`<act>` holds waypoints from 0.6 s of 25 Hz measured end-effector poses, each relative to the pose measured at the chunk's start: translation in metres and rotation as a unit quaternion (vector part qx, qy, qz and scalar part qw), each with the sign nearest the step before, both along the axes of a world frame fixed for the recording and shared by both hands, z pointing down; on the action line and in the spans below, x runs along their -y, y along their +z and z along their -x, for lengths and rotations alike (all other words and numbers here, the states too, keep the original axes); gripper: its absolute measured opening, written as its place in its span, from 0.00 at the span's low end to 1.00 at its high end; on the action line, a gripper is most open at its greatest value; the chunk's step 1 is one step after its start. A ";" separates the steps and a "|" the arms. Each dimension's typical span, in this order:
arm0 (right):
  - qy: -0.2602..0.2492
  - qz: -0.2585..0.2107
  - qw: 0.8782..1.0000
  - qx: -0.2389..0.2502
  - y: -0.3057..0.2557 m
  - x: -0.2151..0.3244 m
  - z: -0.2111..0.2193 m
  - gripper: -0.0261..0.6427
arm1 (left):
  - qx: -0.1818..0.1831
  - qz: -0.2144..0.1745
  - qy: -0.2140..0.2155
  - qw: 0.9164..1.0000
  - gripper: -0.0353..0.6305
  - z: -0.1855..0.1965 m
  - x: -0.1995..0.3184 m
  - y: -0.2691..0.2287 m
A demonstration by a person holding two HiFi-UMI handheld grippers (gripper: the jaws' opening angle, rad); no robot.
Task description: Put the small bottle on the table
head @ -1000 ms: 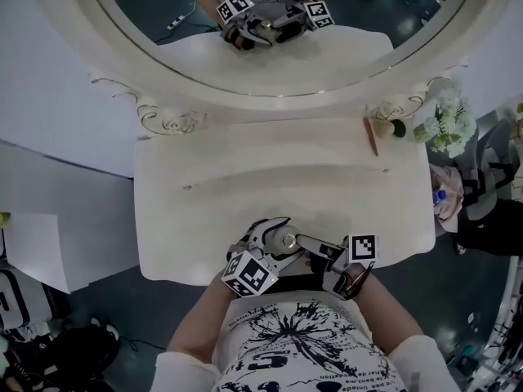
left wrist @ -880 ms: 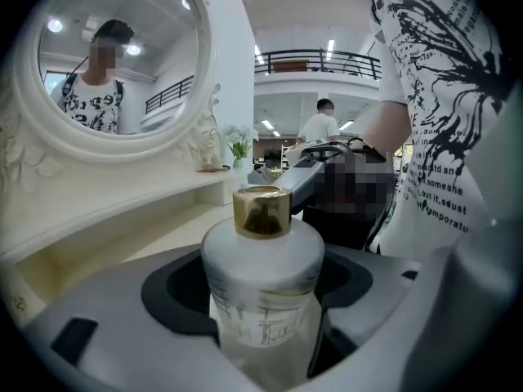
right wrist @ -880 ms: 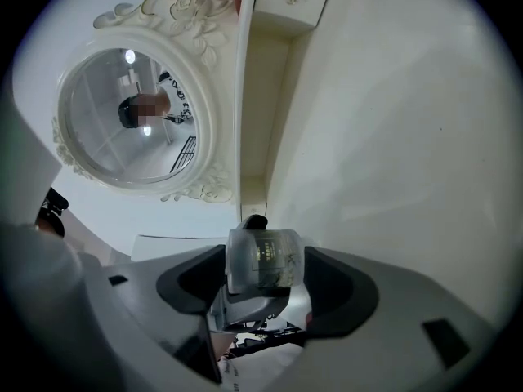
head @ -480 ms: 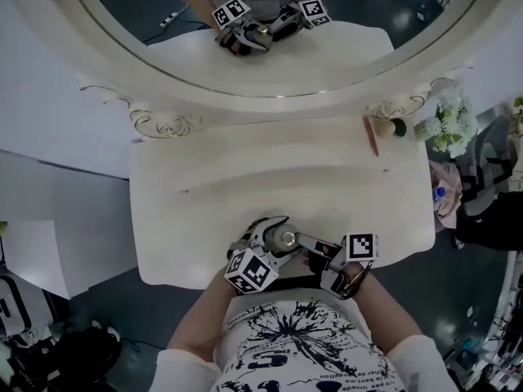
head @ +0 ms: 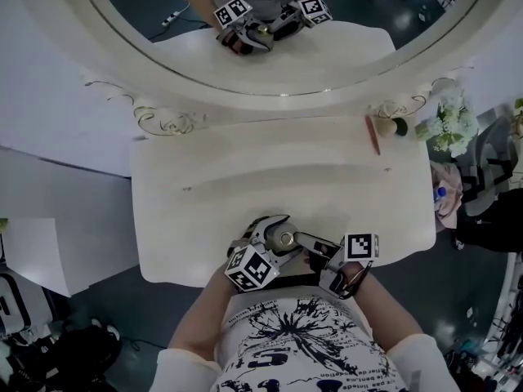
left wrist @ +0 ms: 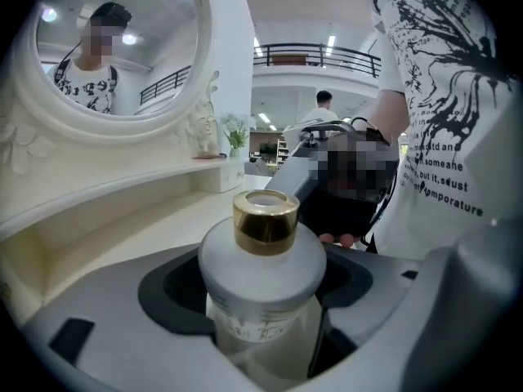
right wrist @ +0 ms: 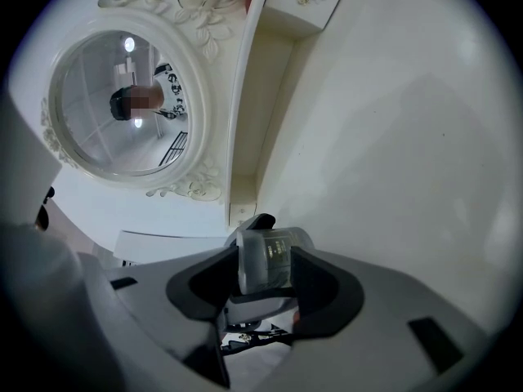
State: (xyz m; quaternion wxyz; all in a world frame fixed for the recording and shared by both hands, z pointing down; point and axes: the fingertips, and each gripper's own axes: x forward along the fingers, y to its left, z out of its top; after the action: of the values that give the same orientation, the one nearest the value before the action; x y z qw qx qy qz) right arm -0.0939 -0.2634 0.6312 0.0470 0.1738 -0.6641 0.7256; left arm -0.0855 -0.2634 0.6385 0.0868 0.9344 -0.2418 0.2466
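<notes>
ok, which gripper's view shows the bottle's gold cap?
The left gripper: gold cap tops the small bottle between its fingers. The right gripper's view shows only clear body.

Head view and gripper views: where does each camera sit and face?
Head view: on the head, steeply down at table, mirror; shows shirt, forearms, left claw, right claw.
Left gripper view: on left claw, facing the shirt across the gripped bottle.
Right gripper view: on right claw, facing the mirror past the bottle.
Both gripper views share bottle, mirror.

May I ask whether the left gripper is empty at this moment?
No, the left gripper has the small bottle clamped upright between its jaws.
</notes>
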 end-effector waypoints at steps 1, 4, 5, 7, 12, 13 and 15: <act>0.001 -0.001 1.000 -0.002 0.000 0.000 0.000 0.35 | -0.003 0.003 -0.004 1.000 0.58 0.000 0.000 -0.001; 0.007 -0.005 1.000 -0.009 0.001 0.000 0.000 0.35 | -0.013 0.001 -0.018 1.000 0.58 0.001 0.001 -0.006; 0.010 -0.004 1.000 -0.011 0.000 0.000 0.000 0.35 | -0.018 -0.002 -0.023 1.000 0.58 0.002 0.001 -0.009; 0.016 -0.005 1.000 -0.015 0.000 -0.001 -0.001 0.35 | -0.029 -0.011 -0.034 0.999 0.58 0.005 0.001 -0.019; 0.037 -0.041 0.998 0.005 -0.021 0.003 -0.003 0.34 | -0.057 -0.042 -0.062 0.996 0.58 0.012 -0.001 -0.052; 0.043 -0.052 0.998 0.017 -0.029 0.005 -0.003 0.34 | -0.069 -0.049 -0.069 0.994 0.58 0.015 -0.002 -0.060; 0.058 -0.083 0.994 0.030 -0.047 0.012 -0.005 0.30 | -0.095 -0.063 -0.084 0.990 0.58 0.019 -0.003 -0.081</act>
State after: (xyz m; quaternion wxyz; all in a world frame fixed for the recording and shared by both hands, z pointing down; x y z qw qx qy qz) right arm -0.0892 -0.2750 0.5840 -0.0292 0.1935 -0.7118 0.6746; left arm -0.1043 -0.2601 0.5576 0.0709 0.9337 -0.3250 0.1327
